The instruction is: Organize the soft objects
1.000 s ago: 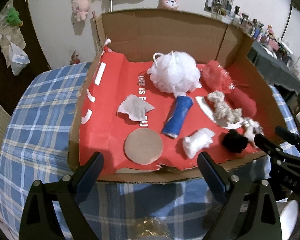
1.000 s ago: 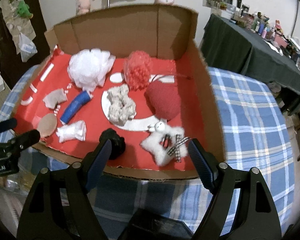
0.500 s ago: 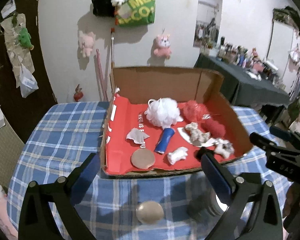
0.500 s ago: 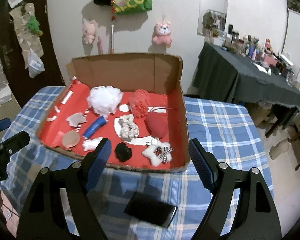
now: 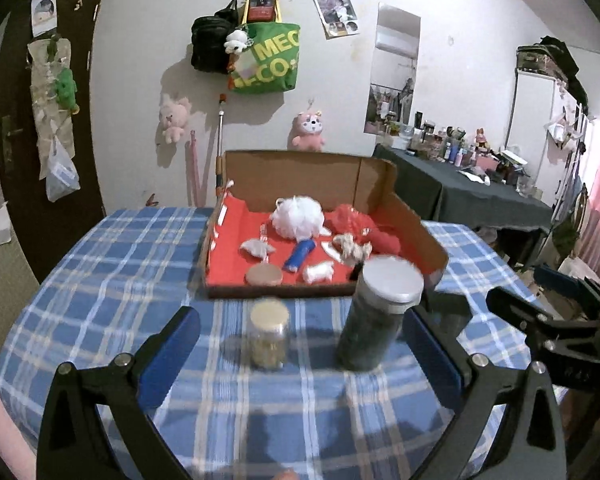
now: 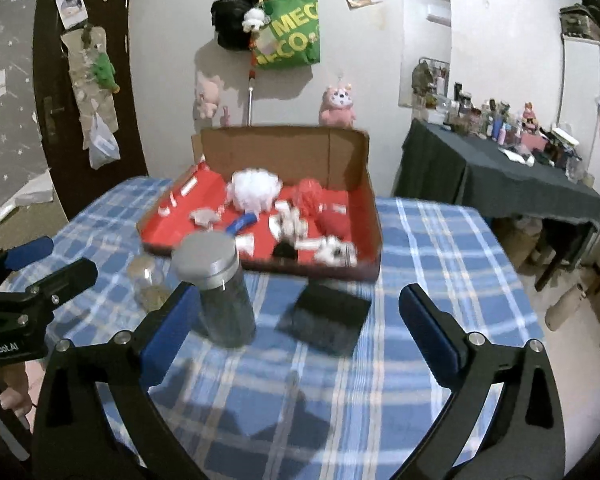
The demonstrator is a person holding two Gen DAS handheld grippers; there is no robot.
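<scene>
Both tongs, left [image 5: 304,344] and right [image 6: 296,312], gape empty above the desk [image 6: 440,248]; soft objects lie in the box [image 6: 374,216] well ahead. Sorting looks finished, or the next reach must travel forward.

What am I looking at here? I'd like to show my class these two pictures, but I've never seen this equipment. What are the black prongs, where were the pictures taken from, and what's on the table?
No robot here: a person holds a hand tool with two fingers in each hand. Each tool carries a wide-angle camera looking along its fingers, so each picture shows one tool's own prongs at the bottom. The left gripper and right gripper are both open and empty; the right's jaws have just been opening.

On the checked tablecloth stands a cardboard box with a red lining, holding soft things such as a white mesh puff. Nearer stand a tall dark jar, a small jar and a flat black object.
</scene>
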